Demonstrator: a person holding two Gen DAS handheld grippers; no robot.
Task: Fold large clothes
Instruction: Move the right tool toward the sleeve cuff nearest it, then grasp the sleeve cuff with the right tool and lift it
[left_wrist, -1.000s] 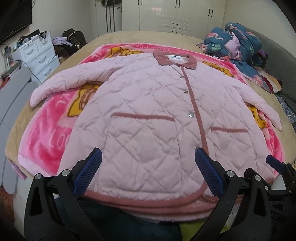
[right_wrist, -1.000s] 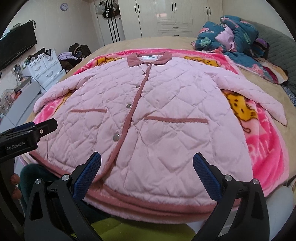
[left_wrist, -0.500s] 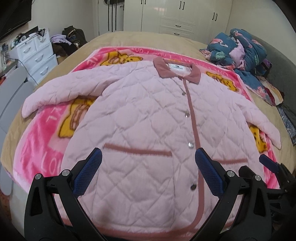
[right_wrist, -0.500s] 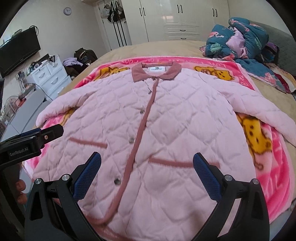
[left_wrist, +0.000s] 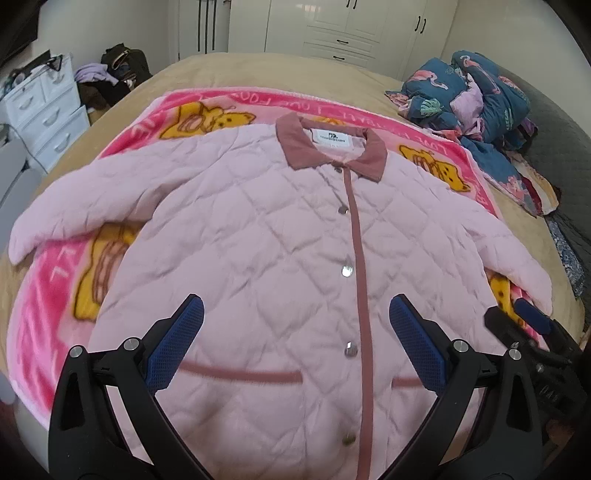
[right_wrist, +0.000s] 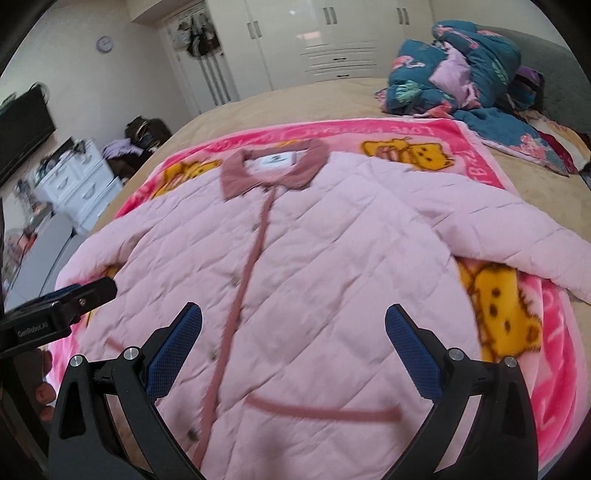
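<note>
The quilted pink jacket (left_wrist: 280, 258) is spread flat on the pink blanket (left_wrist: 48, 295), both tools (left_wrist: 295, 347) (right_wrist: 291, 350) are held wide open and empty, and slippery bulk could be bunched by shallow grips.

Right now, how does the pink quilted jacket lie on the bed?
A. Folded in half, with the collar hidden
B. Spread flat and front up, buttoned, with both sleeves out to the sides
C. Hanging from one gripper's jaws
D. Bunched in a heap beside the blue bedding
B: the pink quilted jacket lies flat on the pink blanket, collar showing, sleeves spread, both grippers' jaws open and empty.
</note>
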